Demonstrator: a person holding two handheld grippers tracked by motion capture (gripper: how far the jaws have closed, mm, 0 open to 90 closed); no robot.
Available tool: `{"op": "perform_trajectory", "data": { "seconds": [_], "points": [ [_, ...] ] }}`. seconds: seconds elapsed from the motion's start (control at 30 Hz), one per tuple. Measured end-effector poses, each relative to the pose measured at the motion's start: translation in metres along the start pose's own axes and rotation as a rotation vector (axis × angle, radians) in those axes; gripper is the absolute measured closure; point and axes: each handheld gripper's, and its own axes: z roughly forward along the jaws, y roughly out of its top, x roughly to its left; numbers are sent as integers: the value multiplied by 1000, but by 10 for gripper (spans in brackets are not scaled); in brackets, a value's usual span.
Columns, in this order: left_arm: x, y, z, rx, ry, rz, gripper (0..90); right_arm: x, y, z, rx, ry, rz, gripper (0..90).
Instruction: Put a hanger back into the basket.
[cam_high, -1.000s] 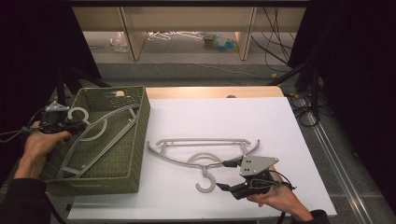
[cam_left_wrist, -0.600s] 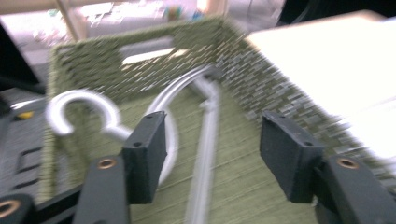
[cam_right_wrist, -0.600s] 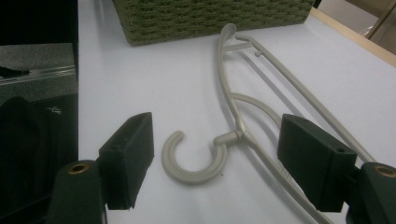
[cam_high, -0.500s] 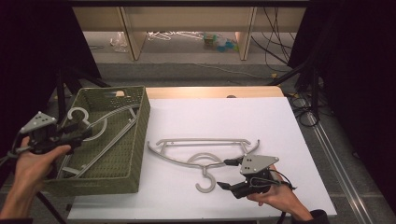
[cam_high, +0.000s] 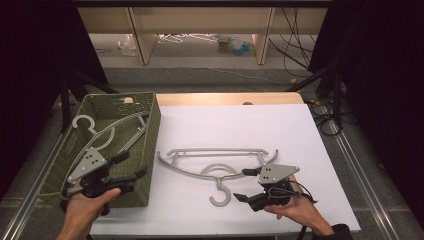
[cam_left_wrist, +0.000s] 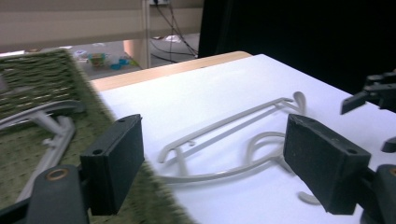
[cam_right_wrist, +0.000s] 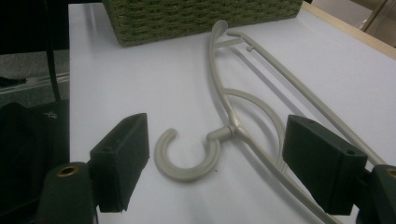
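The white tabletop carries a green woven basket at nine o'clock, a grey hanger inside. A second hanger lies centre. At seven o'clock the left claw, just opened, is empty; at five o'clock the right claw, jaws apart, faces its hook.

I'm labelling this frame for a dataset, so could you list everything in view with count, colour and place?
clothes hanger on the sheet: one, pale grey, flat on the white sheet, hook toward the person.
clothes hangers in the basket: at least one, pale grey; exact count hard to tell.
woven basket: one, olive green, at the table's left.
white sheet: one, covers the table top.
table: one, light wood edge at the far side.
left hand-held gripper: one, black, jaws open, just opening, nothing between them, above the basket's near end.
right hand-held gripper: one, black, jaws open, beside the hanger's hook.
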Motion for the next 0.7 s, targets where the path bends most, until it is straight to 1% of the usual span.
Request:
{"op": "perform_trajectory", "data": {
  "seconds": [0.03,0.07,0.1,0.2,0.23,0.27,0.3,0.33,0.37,0.4,0.43,0.5,0.53,0.57,0.6,0.63,0.7],
  "points": [
    [-6,-4,3,-9,7,6,186,0,-1,0,1,1,2,238],
    [-11,-7,6,-1,14,37,186,0,-1,-1,4,-1,8,237],
    [-19,-13,10,6,0,55,182,-1,-2,-1,5,-2,8,237],
    [-34,-23,15,17,-35,50,174,-1,-3,-1,6,-3,7,237],
    [-37,-27,17,17,-41,56,174,-1,-3,-1,6,-3,7,237],
    [-40,-31,19,14,-36,60,172,-1,-3,-1,7,-4,9,237],
    [-41,-34,21,16,-35,62,172,0,-3,-1,7,-2,9,237],
    [-43,-37,22,17,-33,50,172,0,-4,-1,15,0,7,237],
    [-42,-40,24,17,-46,61,173,0,-4,-2,16,-4,7,237],
    [-42,-42,25,22,-50,64,173,0,-4,-2,16,-3,6,238],
    [-42,-46,25,27,-42,63,175,0,-4,-2,18,-5,4,238],
    [-44,-49,26,29,-47,74,177,0,-5,-1,18,-5,3,240],
    [-45,-50,25,33,-46,73,176,0,-5,-1,20,-4,3,241],
    [-47,-51,25,29,-43,51,177,0,-5,-1,19,-1,0,242],
    [-47,-51,25,26,-49,60,176,0,-4,0,25,-1,-5,243],
    [-48,-51,25,22,-57,80,173,1,-5,0,26,-5,-6,243],
    [-50,-53,26,21,-58,103,173,0,-6,0,32,-5,-1,242]
  ]
}}
